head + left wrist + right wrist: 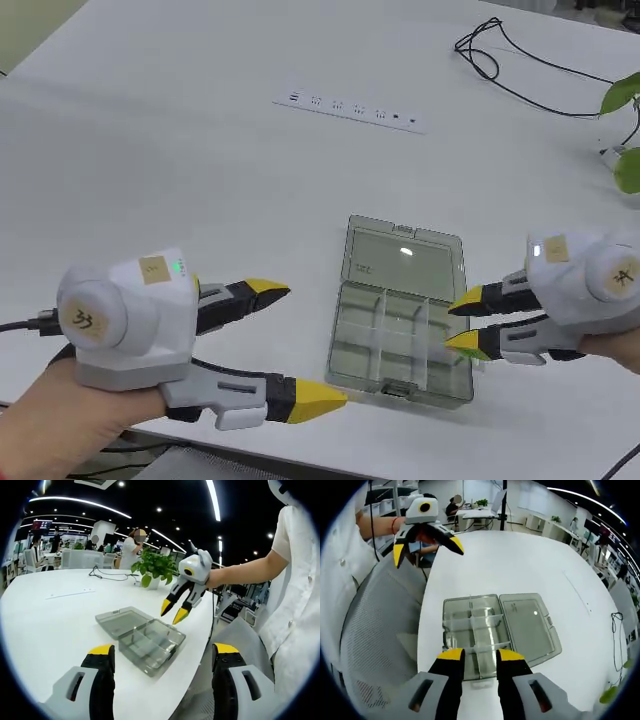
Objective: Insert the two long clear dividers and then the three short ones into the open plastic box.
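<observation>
Head view had the table (200, 180) bearing, at its near edge, the open plastic box (400, 255), long axis left-right, flanked by the wide-spread left gripper (315, 345) and, nearer, the narrowly parted, empty right gripper (452, 327) just right of its seemingly seated dividers (385, 320).

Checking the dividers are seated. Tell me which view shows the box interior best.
The right gripper view: it looks down into the plastic box, with the dividers clear. The head view shows it slanted, the right gripper at its right edge. The left gripper view shows it low and side-on.
</observation>
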Tool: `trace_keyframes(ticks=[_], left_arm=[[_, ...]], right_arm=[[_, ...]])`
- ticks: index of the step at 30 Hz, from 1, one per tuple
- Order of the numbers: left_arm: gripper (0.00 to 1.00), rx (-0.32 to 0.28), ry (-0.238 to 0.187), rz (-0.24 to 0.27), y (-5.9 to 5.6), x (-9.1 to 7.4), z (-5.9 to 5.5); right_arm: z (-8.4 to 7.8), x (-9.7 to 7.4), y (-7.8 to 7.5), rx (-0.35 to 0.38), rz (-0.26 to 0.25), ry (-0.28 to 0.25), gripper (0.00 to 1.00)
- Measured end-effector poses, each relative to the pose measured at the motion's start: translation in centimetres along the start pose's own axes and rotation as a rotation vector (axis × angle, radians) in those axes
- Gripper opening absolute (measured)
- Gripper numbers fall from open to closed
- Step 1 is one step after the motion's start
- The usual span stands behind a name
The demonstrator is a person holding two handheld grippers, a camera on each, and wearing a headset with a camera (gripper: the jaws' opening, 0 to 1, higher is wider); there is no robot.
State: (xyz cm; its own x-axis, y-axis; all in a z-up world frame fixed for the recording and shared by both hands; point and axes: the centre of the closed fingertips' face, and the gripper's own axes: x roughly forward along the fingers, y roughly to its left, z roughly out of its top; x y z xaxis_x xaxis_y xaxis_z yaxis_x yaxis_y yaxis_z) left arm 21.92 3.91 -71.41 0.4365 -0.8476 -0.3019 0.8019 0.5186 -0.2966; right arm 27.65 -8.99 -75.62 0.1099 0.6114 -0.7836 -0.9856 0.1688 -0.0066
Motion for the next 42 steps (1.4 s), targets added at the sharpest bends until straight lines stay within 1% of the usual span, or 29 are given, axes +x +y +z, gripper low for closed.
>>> trace_keyframes(ticks=[1, 4, 5, 6, 7, 9, 10, 13, 14, 18, 20, 22, 27, 30, 42], left_arm=[[0.82, 0.000, 0.001, 0.000, 0.0, 0.0, 0.0], [0.86, 0.011, 0.007, 0.002, 0.2, -0.2, -0.1], [0.87, 0.012, 0.012, 0.001, 0.3, -0.3, -0.2], [0.87, 0.011, 0.015, 0.000, 0.4, -0.4, -0.2], [0.88, 0.012, 0.016, -0.001, 0.5, -0.4, -0.2], [0.91, 0.014, 0.018, 0.004, 0.7, -0.5, -0.3], [0.94, 0.014, 0.018, 0.004, 0.7, -0.5, -0.3], [0.96, 0.021, 0.018, -0.002, 0.7, -0.5, -0.2], [0.97, 0.024, 0.022, -0.004, 0.7, -0.5, -0.3], [1.00, 0.025, 0.027, -0.014, 0.6, -0.3, -0.6], [1.00, 0.028, 0.029, -0.016, 0.6, -0.2, -0.7], [1.00, 0.029, 0.038, -0.017, 0.6, -0.2, -0.8], [1.00, 0.033, 0.045, -0.016, 0.8, -0.1, -1.1], [1.00, 0.034, 0.050, -0.015, 0.8, -0.1, -1.2], [1.00, 0.036, 0.063, -0.017, 0.5, -0.1, -1.7]], right_arm=[[0.1, -0.6, 0.0, 0.018, -0.022, -0.018, 0.29], [-0.1, -1.9, 0.2, 0.045, -0.067, -0.038, 0.35], [-0.3, -2.2, 0.2, 0.058, -0.082, -0.045, 0.38], [-0.4, -2.8, 0.2, 0.078, -0.110, -0.062, 0.41], [-0.6, -3.3, 0.2, 0.099, -0.133, -0.075, 0.43], [-1.3, -4.0, 0.5, 0.131, -0.160, -0.088, 0.46], [-1.5, -4.2, 0.6, 0.149, -0.173, -0.095, 0.48], [-2.6, -4.8, 1.1, 0.183, -0.203, -0.104, 0.53], [-2.9, -5.0, 1.2, 0.200, -0.218, -0.116, 0.54], [-3.8, -5.1, 2.0, 0.265, -0.258, -0.139, 0.61], [-4.7, -5.2, 1.9, 0.285, -0.270, -0.154, 0.64], [-5.2, -5.4, 2.2, 0.322, -0.285, -0.173, 0.65], [-5.8, -6.0, 2.5, 0.379, -0.311, -0.211, 0.66], [-6.1, -6.1, 2.6, 0.385, -0.316, -0.212, 0.66], [-5.7, -6.2, 3.2, 0.377, -0.316, -0.210, 0.68]])
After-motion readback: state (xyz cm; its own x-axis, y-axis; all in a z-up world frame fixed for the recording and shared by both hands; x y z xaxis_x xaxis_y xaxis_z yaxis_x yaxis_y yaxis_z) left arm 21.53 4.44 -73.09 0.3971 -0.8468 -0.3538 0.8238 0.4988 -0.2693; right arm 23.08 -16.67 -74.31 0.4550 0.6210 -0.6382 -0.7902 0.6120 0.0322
